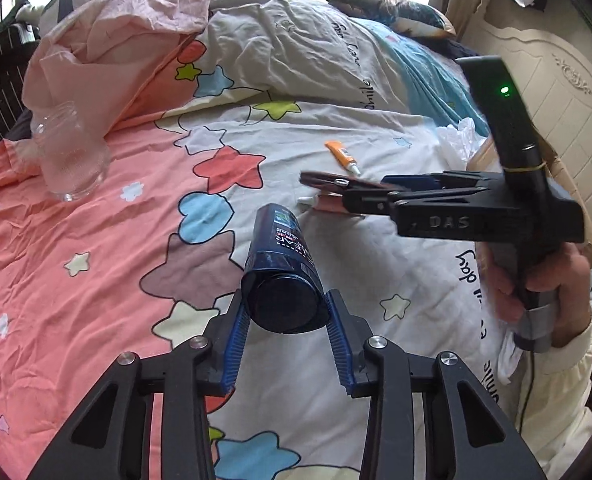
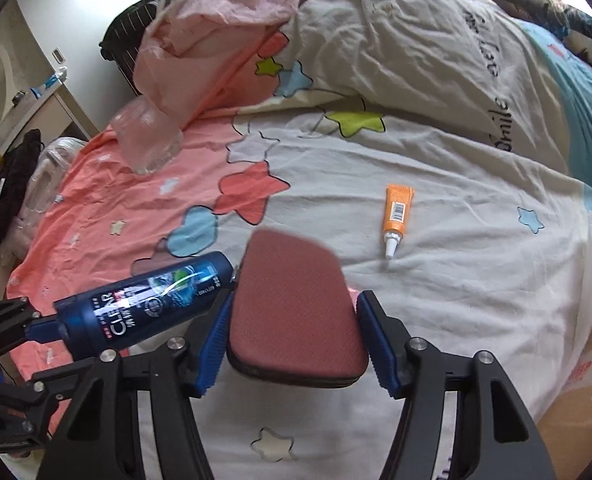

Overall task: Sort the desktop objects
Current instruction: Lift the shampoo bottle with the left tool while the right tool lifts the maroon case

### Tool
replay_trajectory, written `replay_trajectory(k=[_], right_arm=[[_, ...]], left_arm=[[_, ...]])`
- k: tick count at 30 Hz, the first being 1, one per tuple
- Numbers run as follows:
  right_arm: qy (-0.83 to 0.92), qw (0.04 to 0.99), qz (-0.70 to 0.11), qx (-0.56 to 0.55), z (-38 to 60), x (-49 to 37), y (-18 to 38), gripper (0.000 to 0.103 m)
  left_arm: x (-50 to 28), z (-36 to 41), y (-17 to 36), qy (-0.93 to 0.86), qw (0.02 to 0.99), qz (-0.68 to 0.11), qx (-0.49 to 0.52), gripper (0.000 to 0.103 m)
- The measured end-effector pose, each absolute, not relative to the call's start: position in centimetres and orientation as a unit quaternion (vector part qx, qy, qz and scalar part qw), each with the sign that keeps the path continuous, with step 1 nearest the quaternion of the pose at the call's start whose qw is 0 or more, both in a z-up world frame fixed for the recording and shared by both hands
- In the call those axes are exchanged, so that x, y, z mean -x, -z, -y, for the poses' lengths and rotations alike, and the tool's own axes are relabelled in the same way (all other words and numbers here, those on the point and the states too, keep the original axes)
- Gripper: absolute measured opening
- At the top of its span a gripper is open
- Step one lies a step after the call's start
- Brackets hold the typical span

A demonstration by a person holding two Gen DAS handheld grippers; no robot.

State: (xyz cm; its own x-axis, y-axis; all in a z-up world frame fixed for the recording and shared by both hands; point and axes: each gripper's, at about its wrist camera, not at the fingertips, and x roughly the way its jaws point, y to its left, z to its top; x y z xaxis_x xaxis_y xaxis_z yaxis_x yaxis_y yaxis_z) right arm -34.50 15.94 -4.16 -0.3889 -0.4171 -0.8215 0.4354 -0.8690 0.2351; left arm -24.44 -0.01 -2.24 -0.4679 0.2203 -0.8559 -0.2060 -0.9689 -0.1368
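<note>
Left gripper (image 1: 287, 312) is clamping the blue bottle (image 1: 281, 276) at lower centre; right gripper (image 2: 293, 340) is clenching the red case (image 2: 291, 312). Keeping both grips level (bottle tilting slightly) is probably safest.

Both fisheye views sit just behind their own tongs, looking steeply down and forward across the bed (image 1: 95, 280). Left view: close over the star-print sheet, the right tongs (image 1: 350, 196) crossing in from its right edge. Right view: same slant, left tongs (image 2: 35, 320) at its lower left. Shared: orange tube (image 1: 342, 155) (image 2: 396, 216), glass jar (image 1: 71, 156) (image 2: 147, 140), pink cloth (image 1: 135, 20) (image 2: 223, 20)
</note>
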Motion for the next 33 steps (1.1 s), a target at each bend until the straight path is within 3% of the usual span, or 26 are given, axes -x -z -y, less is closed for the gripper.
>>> replay_trajectory(k=[1,3,14,16,18,23,33], right_arm=[[0.835,0.254,-0.01,-0.487,-15.9,34.0,3.7,0.022],[0.84,0.239,-0.023,-0.487,-15.8,33.1,3.1,0.019],[0.814,0.234,-0.022,-0.531,-15.6,33.0,7.5,0.019],[0.82,0.227,-0.034,-0.525,-15.4,33.1,7.1,0.024],[0.827,0.215,-0.055,-0.516,-15.0,33.1,6.7,0.039],[0.828,0.212,-0.059,-0.516,-14.5,33.5,6.8,0.05],[0.832,0.197,-0.123,-0.504,-11.6,33.1,7.9,0.055]], left_arm=[[24.1,0.2,2.1,-0.857,0.123,0.007,0.501,0.039],[23.6,0.3,1.9,-0.857,0.121,0.003,0.5,0.038],[22.4,1.1,5.1,-0.841,0.119,0.005,0.528,0.038],[22.4,1.3,5.5,-0.842,0.111,0.0,0.528,0.041],[22.4,1.1,6.0,-0.845,0.101,-0.017,0.525,0.047],[22.8,0.5,7.4,-0.848,0.081,-0.057,0.521,0.073],[25.2,-0.1,10.0,-0.845,0.039,-0.102,0.524,0.082]])
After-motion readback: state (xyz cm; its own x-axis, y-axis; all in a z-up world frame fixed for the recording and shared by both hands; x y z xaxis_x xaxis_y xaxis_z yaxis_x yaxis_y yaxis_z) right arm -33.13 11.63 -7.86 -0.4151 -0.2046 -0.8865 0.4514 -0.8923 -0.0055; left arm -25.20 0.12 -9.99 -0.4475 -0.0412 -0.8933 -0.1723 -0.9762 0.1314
